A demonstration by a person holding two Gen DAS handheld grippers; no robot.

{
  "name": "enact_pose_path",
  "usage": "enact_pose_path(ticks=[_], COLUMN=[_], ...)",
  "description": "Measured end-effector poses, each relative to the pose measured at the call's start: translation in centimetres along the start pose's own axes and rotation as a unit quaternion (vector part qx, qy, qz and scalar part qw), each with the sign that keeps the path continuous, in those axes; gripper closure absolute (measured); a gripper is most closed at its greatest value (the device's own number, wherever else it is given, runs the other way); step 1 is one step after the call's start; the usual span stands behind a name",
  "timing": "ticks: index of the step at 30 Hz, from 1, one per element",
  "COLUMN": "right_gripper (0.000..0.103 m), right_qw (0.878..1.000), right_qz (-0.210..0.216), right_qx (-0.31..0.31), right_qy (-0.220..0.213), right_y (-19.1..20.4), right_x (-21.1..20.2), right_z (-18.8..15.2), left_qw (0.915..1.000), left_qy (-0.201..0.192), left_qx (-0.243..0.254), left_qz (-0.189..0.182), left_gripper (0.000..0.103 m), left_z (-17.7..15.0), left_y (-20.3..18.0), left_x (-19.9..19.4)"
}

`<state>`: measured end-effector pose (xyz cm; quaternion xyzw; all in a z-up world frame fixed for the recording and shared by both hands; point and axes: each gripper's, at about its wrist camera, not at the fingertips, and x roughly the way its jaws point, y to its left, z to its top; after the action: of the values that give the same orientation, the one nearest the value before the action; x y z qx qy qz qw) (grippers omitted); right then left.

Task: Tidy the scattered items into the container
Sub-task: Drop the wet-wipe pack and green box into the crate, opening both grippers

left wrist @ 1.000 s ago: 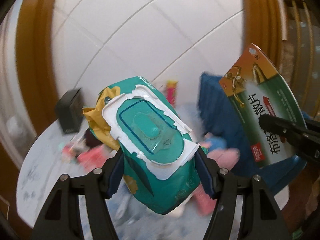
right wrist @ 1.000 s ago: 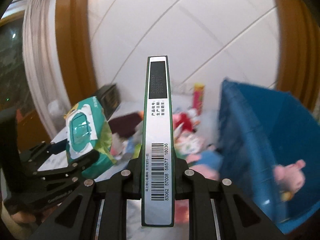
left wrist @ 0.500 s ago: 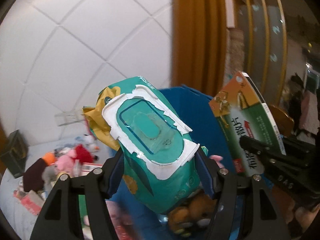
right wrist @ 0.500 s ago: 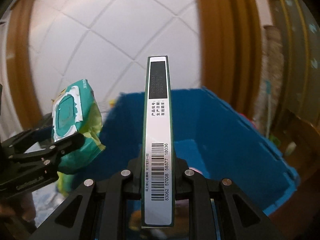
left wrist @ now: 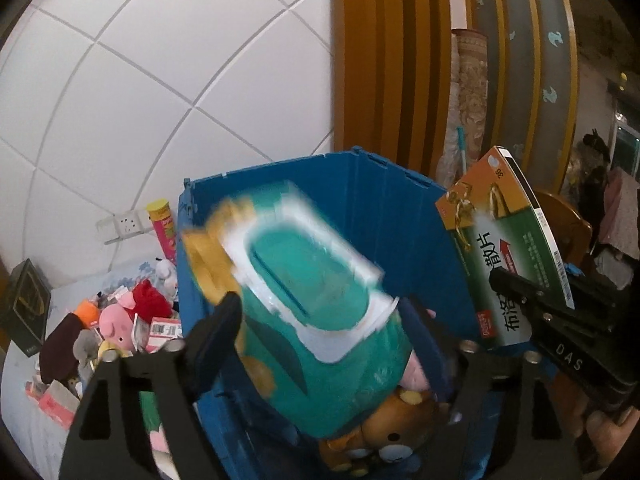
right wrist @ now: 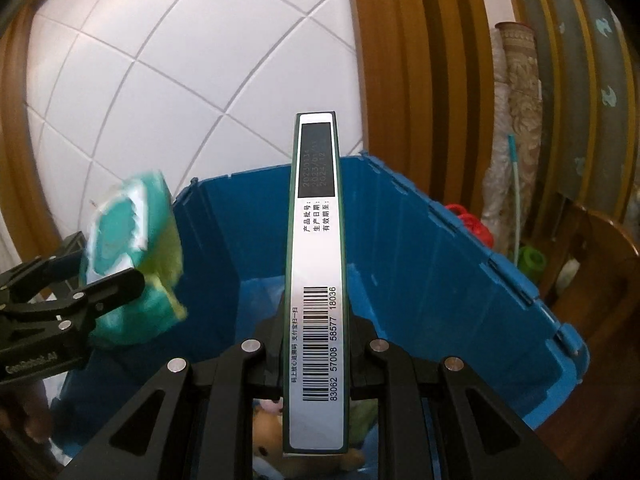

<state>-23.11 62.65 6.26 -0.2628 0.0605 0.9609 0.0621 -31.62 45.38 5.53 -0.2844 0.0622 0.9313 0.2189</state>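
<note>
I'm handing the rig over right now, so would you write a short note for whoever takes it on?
Left gripper: fingers spread, the teal wipes pack blurred between them, apparently just let go above the blue bin.
Right gripper: shut on the flat medicine box, held on edge over the bin.
Done: a brown bear plush already lies in the bin.
Left: drop the box in, then fetch the plush toys, the pink can and the small packets on the table left of the bin.
</note>
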Motion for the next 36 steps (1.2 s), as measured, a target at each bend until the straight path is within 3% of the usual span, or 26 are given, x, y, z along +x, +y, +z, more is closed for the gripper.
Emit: enact_pose_path(ticks=[2,6,11,14,28,36], right_gripper=[0.073,0.036,0.01,0.0,0.0,0.0], right_qw=[1.0,1.0,1.0,1.0,1.0,1.0], right_qz=[-0.003,-0.01,-0.018,-0.021,-0.025,-0.006], right_qx=[0.001,0.003,0.006,0.004,-0.008,-0.02], right_qy=[-0.002,-0.005,-0.01,-0.012,-0.009,-0.005], right_y=[-0.2,-0.6,-1.1,-1.3,-0.1,1.6], right_x=[0.2,0.7,1.4,1.2,1.0,1.8], right_z=[0.1,0.2,0.4,0.5,0.0,-0.1], left_qw=[1.0,1.0,1.0,1.0,0.9996,0.9979], left_qy=[0.001,-0.004,-0.004,-0.007,-0.007,-0.012], left_qx=[0.002,0.004,0.002,0.0,-0.021,-0.04], left_qz=[-0.002,0.003,0.004,0.004,0.015,0.049], left_gripper=[0.008,0.003,0.003,0.003,0.003,0.002], left_z=[-0.1,-0.3,-0.3,-0.3,-1.3,-2.7], left_y=[-0.3,-0.4,-0.3,-0.2,1.8,4.6], left_x=[0.0,-0.1,-0.2,-0.4,-1.6,-3.1])
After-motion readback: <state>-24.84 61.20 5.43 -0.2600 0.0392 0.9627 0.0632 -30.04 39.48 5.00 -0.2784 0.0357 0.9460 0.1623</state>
